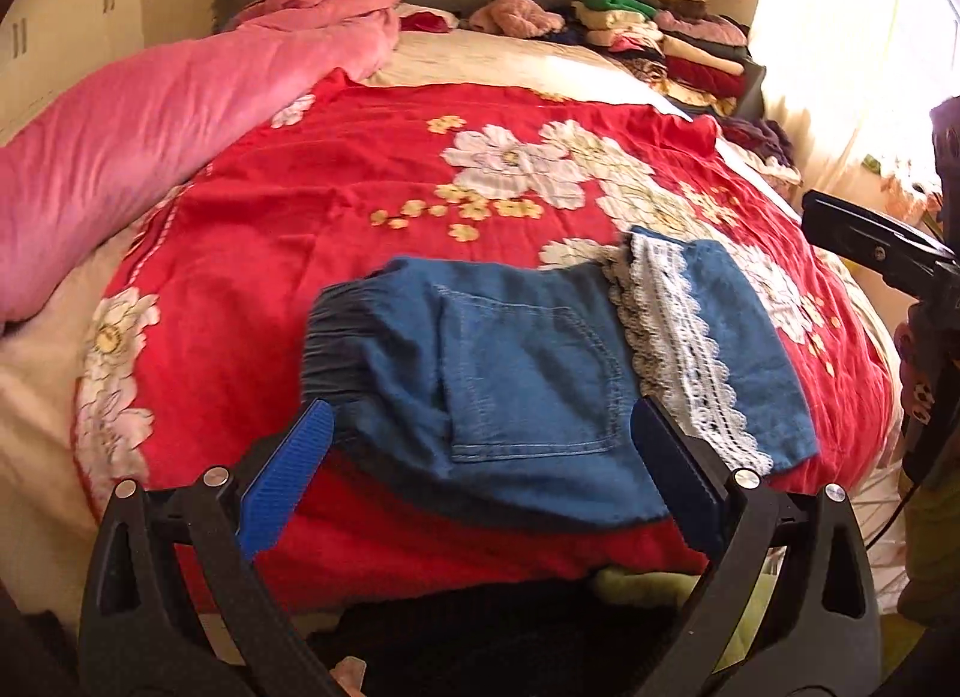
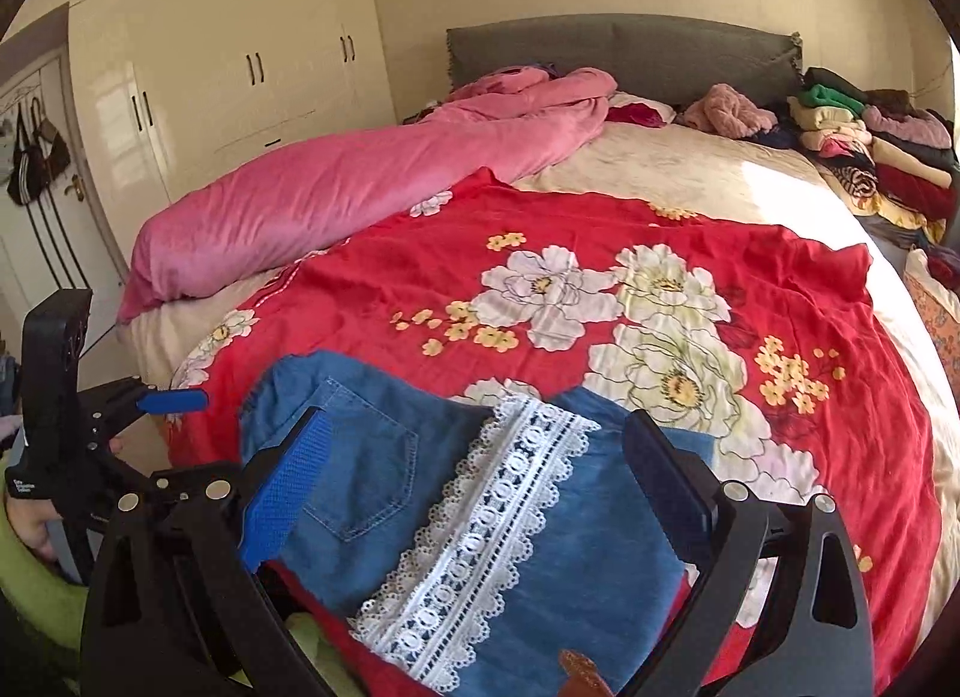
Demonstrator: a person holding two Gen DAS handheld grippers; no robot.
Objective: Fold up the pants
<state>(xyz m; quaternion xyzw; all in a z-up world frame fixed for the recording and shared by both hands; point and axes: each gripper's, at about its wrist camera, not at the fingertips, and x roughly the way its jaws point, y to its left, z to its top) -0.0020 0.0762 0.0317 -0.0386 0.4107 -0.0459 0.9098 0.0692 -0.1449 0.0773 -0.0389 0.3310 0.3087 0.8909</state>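
Here, pants: folded denim pants (image 1: 528, 373) with a white lace band (image 1: 678, 349) lie near the front edge of the bed, on the red floral bedspread (image 1: 360, 187).
Left tongs (image 1: 480, 475): spread wide, holding nothing.
Right tongs (image 2: 474, 493): spread wide, empty, above the pants.
Far right: stacked folded clothes (image 2: 870, 139).

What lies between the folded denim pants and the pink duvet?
Only the red floral bedspread, bare, between the pants and the pink duvet, per the right wrist view.

No readable text

You'll find only a small white label (image 2: 24, 487) on the left tongs' body, too blurred to read.
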